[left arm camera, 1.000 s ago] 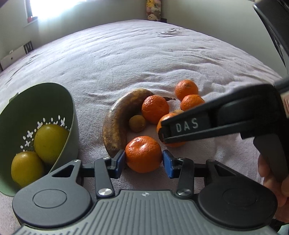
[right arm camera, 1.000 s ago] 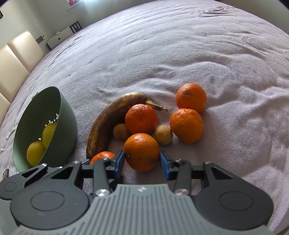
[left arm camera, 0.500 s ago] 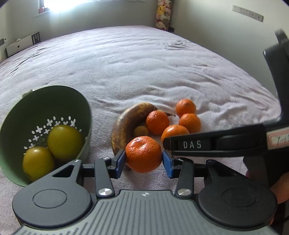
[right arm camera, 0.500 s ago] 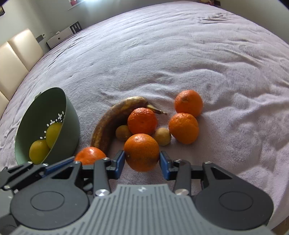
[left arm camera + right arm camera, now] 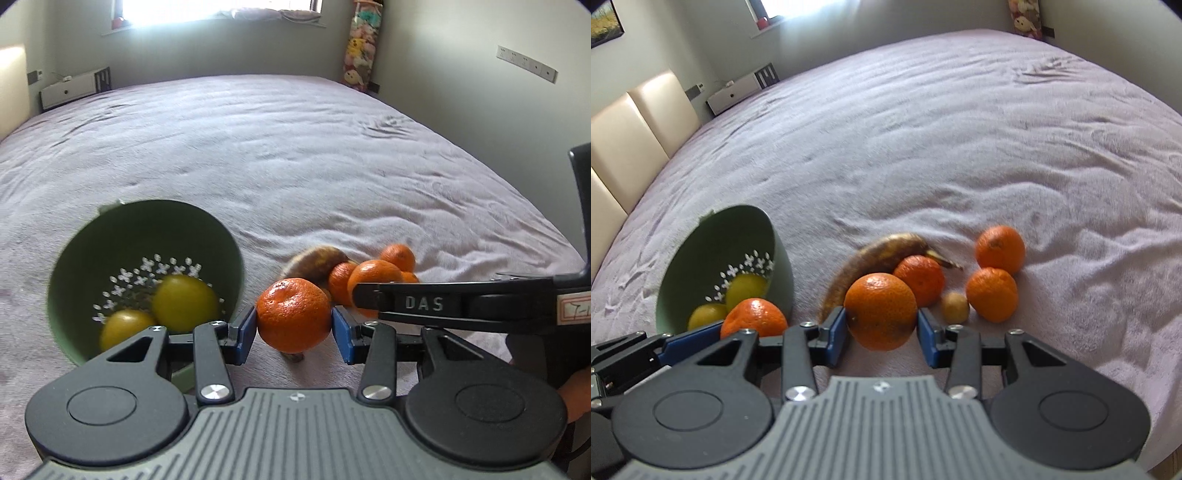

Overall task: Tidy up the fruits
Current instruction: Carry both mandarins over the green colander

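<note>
Orange mandarins are now clamped in both tools: your left gripper (image 5: 294, 329) and right gripper (image 5: 881, 329) each pinch one, lifted off the lilac bedspread (image 5: 960, 129) since a second ago. The green colander (image 5: 122, 236), lower left of frame, is the likely destination; four fruits and a banana (image 5: 875, 254) remain at centre.

Daylight enters from a window (image 5: 218, 11) at the far wall, blown out to white in the left wrist view and glaring again in the right wrist view. The room is moderately bright, with soft, faint shadows under the fruit on the bed (image 5: 295, 155). Both fisheye views bend the bed's edges strongly and darken at the corners. Motion blur smears the green bowl (image 5: 92, 258) and the banana (image 5: 875, 254).
</note>
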Demonstrator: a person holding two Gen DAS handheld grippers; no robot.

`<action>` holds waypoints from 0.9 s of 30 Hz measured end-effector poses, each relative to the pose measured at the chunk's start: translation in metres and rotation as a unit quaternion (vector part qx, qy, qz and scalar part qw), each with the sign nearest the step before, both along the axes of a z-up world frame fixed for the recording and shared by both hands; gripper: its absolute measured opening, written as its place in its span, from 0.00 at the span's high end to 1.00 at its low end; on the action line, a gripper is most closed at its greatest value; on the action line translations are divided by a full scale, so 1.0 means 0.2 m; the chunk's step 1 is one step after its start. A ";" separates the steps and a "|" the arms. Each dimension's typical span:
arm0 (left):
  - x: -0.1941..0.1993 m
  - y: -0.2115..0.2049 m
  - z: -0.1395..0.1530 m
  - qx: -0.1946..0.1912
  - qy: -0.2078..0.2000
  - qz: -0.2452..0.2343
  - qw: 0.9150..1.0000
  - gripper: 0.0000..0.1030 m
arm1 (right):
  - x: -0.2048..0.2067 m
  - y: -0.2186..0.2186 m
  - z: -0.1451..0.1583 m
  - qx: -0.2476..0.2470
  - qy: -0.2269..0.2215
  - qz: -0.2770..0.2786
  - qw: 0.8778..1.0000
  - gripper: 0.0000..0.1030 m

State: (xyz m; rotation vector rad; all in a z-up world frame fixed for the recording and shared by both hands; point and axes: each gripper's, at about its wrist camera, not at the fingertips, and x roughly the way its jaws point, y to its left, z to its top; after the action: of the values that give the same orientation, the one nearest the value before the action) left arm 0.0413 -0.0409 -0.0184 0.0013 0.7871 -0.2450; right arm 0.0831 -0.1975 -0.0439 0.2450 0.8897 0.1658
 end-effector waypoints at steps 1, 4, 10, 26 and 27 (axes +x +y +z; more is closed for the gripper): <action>0.00 0.01 0.01 0.001 -0.003 0.004 1.000 0.51 | 0.00 0.01 0.01 0.001 -0.004 0.001 1.000 0.62; -0.01 0.05 0.03 0.004 -0.010 0.016 1.000 0.51 | -0.01 0.04 0.05 0.002 -0.013 0.006 1.000 0.62; 0.01 0.17 0.07 -0.007 -0.016 0.051 0.999 0.51 | -0.01 0.13 0.09 -0.005 -0.024 0.021 0.999 0.62; 0.10 0.49 0.08 -0.035 0.009 0.138 0.990 0.51 | 0.00 0.47 0.11 -0.055 -0.064 0.120 0.989 0.62; 0.10 0.51 0.08 -0.034 0.010 0.142 0.989 0.51 | 0.01 0.49 0.11 -0.059 -0.066 0.125 0.988 0.62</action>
State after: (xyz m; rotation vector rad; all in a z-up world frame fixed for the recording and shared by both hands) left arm 0.0618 0.0601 -0.0027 -0.1765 0.7887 -0.0014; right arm 0.0847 -0.1005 -0.0221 0.0114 0.7935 0.3569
